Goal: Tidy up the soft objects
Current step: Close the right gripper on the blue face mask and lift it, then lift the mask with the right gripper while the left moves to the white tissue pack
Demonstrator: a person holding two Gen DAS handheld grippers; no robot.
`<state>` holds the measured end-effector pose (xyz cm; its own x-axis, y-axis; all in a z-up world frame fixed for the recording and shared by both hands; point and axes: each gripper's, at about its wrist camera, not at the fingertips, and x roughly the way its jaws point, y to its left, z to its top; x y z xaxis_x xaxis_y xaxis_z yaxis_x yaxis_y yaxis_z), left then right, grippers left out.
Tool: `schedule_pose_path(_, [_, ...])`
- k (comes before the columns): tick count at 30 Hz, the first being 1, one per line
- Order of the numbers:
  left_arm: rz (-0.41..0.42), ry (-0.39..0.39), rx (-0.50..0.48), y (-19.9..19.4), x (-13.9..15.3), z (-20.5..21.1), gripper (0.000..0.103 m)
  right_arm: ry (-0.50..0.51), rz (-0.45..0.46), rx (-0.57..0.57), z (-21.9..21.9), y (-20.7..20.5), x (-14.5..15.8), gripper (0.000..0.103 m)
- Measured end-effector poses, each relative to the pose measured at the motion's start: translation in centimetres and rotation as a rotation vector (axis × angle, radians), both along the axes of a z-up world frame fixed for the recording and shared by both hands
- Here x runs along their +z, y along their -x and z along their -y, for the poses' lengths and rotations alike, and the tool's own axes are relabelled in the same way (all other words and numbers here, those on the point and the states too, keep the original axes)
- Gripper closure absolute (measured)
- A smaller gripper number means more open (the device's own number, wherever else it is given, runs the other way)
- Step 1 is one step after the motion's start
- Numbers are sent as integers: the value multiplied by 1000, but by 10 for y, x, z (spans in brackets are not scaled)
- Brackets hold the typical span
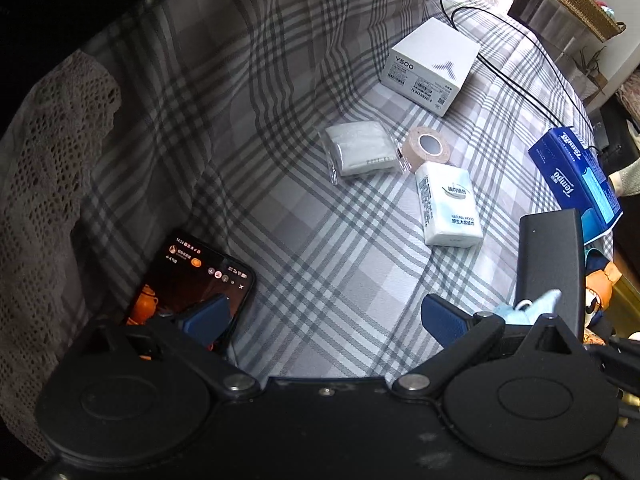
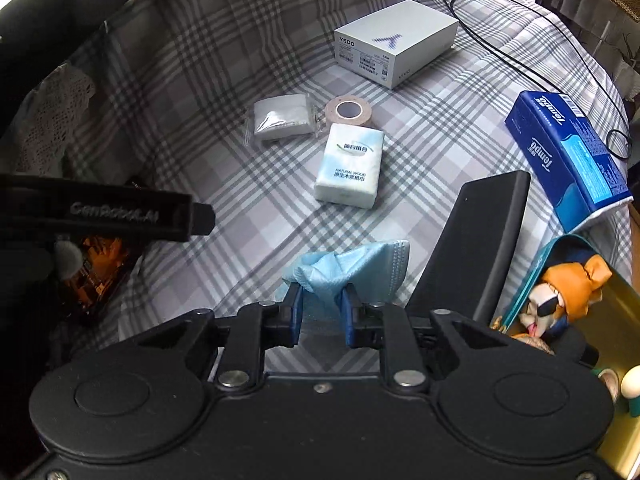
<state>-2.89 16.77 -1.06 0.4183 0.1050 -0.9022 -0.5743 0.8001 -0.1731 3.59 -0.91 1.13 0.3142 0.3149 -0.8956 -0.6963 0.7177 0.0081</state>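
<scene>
Open grey plaid cloth [image 2: 248,200] lies between the white tissue pack [image 2: 349,168] and the near edge. The right hand-held gripper [image 2: 319,304] is pinched narrow on a crumpled light-blue face mask [image 2: 352,268], beside a black slab [image 2: 476,240]. The left hand-held gripper [image 1: 320,318] stands wide, empty.

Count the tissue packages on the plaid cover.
2: white soft tissue pack mid-cover, just below the tape roll; blue Tempo tissue box at the right edge. Others may lie out of frame.

The tape roll [image 2: 348,111] lies between the wrapped pad [image 2: 282,117] and tissue pack [image 2: 349,169].
</scene>
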Motion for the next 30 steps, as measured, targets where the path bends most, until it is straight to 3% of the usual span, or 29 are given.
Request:
schedule_pose_path(4, [-6,-11,11,-1,-1,-1,1,-14,9,16,3,15,2,80])
schedule_pose_path(6, [-4,-18,12,0,0,0,1,12,39,51,0,25,1,69])
schedule_pose_path(8, [1,-25,13,0,2,1,1,45,89,71,-2,35,0,49])
schedule_pose_path(13, [11,-26,16,2,5,0,1,72,170,91,-2,44,0,46])
schedule_pose_path(24, [4,15,45,2,2,-10,1,169,199,203,-17,31,-25,43])
schedule_pose_path(30, [-10,37,52,2,-3,-12,1,184,161,264,-28,11,-41,43])
